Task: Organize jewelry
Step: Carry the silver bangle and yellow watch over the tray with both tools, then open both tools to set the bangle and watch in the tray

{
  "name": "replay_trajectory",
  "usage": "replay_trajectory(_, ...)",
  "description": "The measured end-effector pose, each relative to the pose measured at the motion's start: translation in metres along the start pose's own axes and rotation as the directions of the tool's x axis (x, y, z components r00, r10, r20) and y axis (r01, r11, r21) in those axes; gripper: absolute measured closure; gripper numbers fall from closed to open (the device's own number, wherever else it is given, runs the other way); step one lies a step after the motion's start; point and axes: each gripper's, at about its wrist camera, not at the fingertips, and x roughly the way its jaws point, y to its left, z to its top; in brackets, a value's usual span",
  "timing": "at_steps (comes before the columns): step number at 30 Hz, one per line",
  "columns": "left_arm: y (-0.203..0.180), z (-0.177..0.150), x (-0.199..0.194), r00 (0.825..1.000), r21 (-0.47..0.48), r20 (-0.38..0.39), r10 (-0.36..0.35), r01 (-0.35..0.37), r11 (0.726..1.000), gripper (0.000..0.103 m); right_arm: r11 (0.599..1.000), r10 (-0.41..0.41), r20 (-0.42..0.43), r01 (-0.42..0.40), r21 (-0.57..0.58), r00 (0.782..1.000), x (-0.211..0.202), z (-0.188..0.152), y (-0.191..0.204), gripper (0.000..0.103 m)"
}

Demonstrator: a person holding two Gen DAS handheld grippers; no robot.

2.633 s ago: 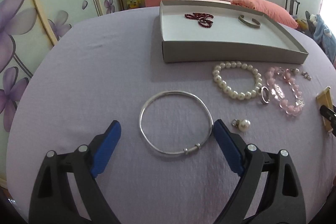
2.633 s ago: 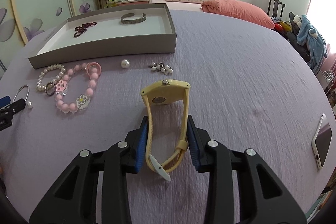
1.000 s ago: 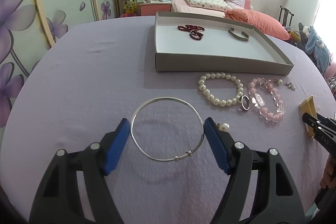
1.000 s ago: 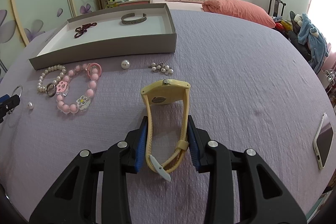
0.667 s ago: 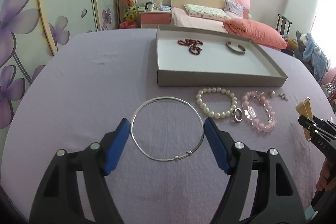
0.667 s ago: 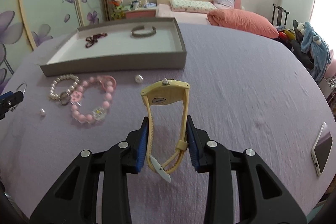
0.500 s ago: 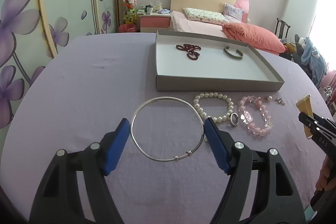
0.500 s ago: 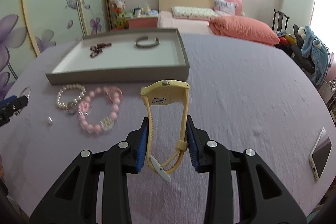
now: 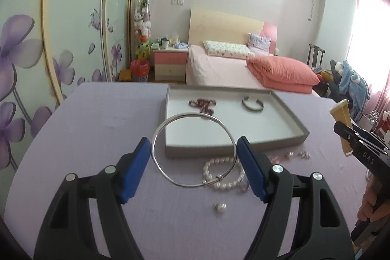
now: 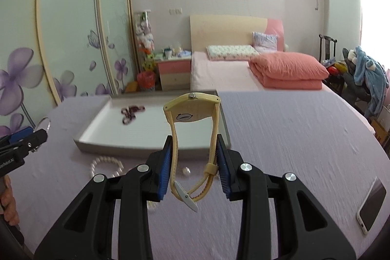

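My left gripper [image 9: 193, 152] is shut on a thin silver bangle [image 9: 170, 179] and holds it in the air in front of the grey tray [image 9: 234, 149]. The tray holds a dark red bead string [image 9: 202, 105] and a silver cuff [image 9: 252, 104]. My right gripper [image 10: 193, 152] is shut on a yellow wristwatch [image 10: 192, 111], lifted near the tray's right end [image 10: 136, 149]. A pearl bracelet [image 9: 223, 183], a loose pearl [image 9: 219, 207] and small earrings [image 9: 296, 154] lie on the purple cloth below.
A phone [image 10: 371, 206] lies at the table's right edge. The pearl bracelet [image 10: 106, 163] and a pearl [image 10: 185, 171] lie in front of the tray in the right wrist view. A bed, wardrobe and chair stand behind the table.
Both grippers have risen well above the table and tilted up, each keeping its piece. The left closed on the bangle 2.6 s ago. The tray now sits right behind both held pieces.
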Motion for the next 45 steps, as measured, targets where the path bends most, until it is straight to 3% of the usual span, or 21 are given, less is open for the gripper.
replay_trajectory(11, -0.018, 0.056, 0.027, 0.993, 0.026, 0.116, 0.003, -0.006, 1.0, 0.032, 0.999, 0.043, 0.139, -0.044, 0.002, 0.989, 0.017, 0.048, 0.008, 0.068)
replay_trajectory(17, -0.024, 0.072, 0.061, 0.994, 0.015, 0.111, -0.005, 0.004, 1.0, 0.032, 0.999, 0.051, 0.149, -0.052, 0.005, 0.987, 0.048, 0.063, 0.011, 0.068)
replay_trajectory(23, -0.029, 0.08, 0.1, 0.996, 0.017, 0.094, -0.015, 0.014, 1.0, 0.032, 0.998, 0.057, 0.099, -0.06, 0.03, 0.993, 0.09, 0.069, 0.014, 0.068)
replay_trajectory(29, -0.025, 0.083, 0.144, 0.998, 0.01, 0.056, -0.024, 0.023, 1.0, 0.032, 0.996, 0.064, -0.005, -0.064, 0.067, 0.998, 0.133, 0.061, 0.011, 0.068)
replay_trajectory(38, -0.022, 0.073, 0.189, 0.999, 0.014, -0.021, -0.04, 0.04, 0.999, 0.032, 0.997, 0.054, -0.154, -0.044, 0.067, 0.987, 0.175, 0.044, 0.021, 0.066)
replay_trajectory(45, -0.022, 0.063, 0.204, 0.997, 0.002, -0.068, -0.043, 0.044, 0.999, 0.031, 0.997, 0.056, -0.167, -0.047, 0.053, 0.984, 0.176, 0.041, 0.022, 0.05)
